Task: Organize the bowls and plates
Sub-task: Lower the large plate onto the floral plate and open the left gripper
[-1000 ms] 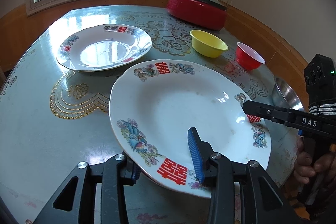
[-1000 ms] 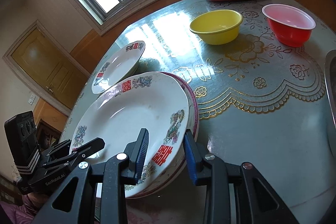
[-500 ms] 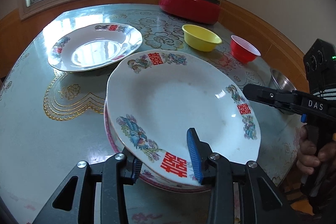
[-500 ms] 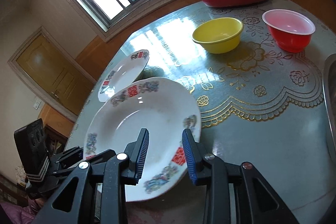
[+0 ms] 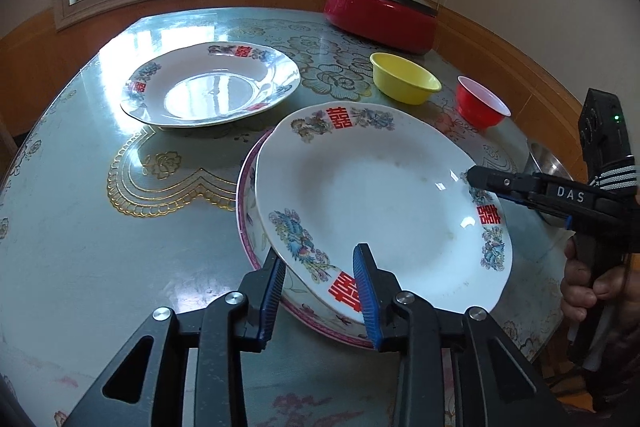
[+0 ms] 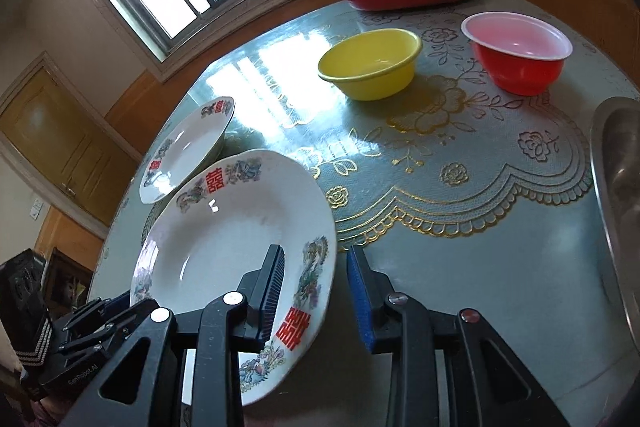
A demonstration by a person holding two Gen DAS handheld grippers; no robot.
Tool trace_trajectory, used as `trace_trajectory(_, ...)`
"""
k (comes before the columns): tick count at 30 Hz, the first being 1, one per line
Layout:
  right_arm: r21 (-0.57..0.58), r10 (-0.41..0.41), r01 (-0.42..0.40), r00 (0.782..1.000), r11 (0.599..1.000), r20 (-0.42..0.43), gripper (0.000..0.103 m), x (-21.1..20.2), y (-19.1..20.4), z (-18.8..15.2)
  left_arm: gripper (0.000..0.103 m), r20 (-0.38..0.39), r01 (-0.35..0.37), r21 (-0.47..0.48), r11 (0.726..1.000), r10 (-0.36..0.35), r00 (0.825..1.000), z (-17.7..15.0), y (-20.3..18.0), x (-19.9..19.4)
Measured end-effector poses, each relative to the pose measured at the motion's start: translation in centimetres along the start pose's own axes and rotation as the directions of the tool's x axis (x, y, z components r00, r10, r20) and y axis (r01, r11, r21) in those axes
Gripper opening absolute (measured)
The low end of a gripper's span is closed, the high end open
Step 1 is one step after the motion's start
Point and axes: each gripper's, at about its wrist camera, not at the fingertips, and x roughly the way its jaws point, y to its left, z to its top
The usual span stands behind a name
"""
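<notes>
Both grippers [image 5: 320, 281] [image 6: 314, 297] apparently astride plate [image 5: 384, 195]
</notes>
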Motion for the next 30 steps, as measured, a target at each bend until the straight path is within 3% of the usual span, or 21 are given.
trace_trajectory(3,-0.066,-0.071,0.071,0.997,0.995,0.002,0.020,0.4,1.1,-0.3,0.035,0.018,-0.018,0.000,1.000,0.018,1.000,-0.2,0.2,-0.7)
trace_trajectory(7,-0.104,-0.092,0.093,0.996,0.990,0.009,0.019,0.3,1.5,-0.5,0.035,0.026,-0.032,-0.015,0.999,0.032,0.999,-0.3,0.4,-1.1)
trace_trajectory(9,-0.144,-0.113,0.113,0.994,0.983,0.014,0.021,0.3,2.1,-0.6,0.040,0.038,-0.014,-0.033,0.999,0.015,0.999,-0.4,0.8,-1.3)
trace_trajectory(10,-0.149,-0.112,0.112,0.994,0.982,0.011,0.022,0.4,2.1,-0.6,0.047,0.046,-0.011,-0.036,0.999,0.012,0.999,-0.4,0.9,-1.5)
trace_trajectory(12,-0.138,-0.109,0.108,0.994,0.984,0.003,0.023,0.4,2.0,-0.5,0.049,0.059,-0.007,-0.032,0.999,0.009,0.998,-0.4,0.9,-1.9)
trace_trajectory(21,-0.180,-0.141,0.136,0.990,0.974,-0.012,0.042,1.3,3.2,-1.4,0.052,0.056,-0.047,-0.069,0.997,0.050,0.997,-0.5,1.5,-1.8)
trace_trajectory(24,-0.213,-0.154,0.150,0.988,0.965,0.000,0.048,1.4,3.7,-1.7,0.059,0.056,-0.050,-0.091,0.995,0.055,0.997,-0.6,1.9,-1.7)
trace_trajectory(26,-0.222,-0.152,0.150,0.988,0.963,0.008,0.053,1.4,3.9,-1.8,0.070,0.066,-0.061,-0.106,0.992,0.068,0.996,-0.6,2.2,-1.8)
trace_trajectory(30,-0.261,-0.174,0.173,0.985,0.950,0.018,0.058,1.3,4.7,-2.0,0.076,0.085,-0.080,-0.139,0.987,0.092,0.992,-0.5,2.8,-1.9)
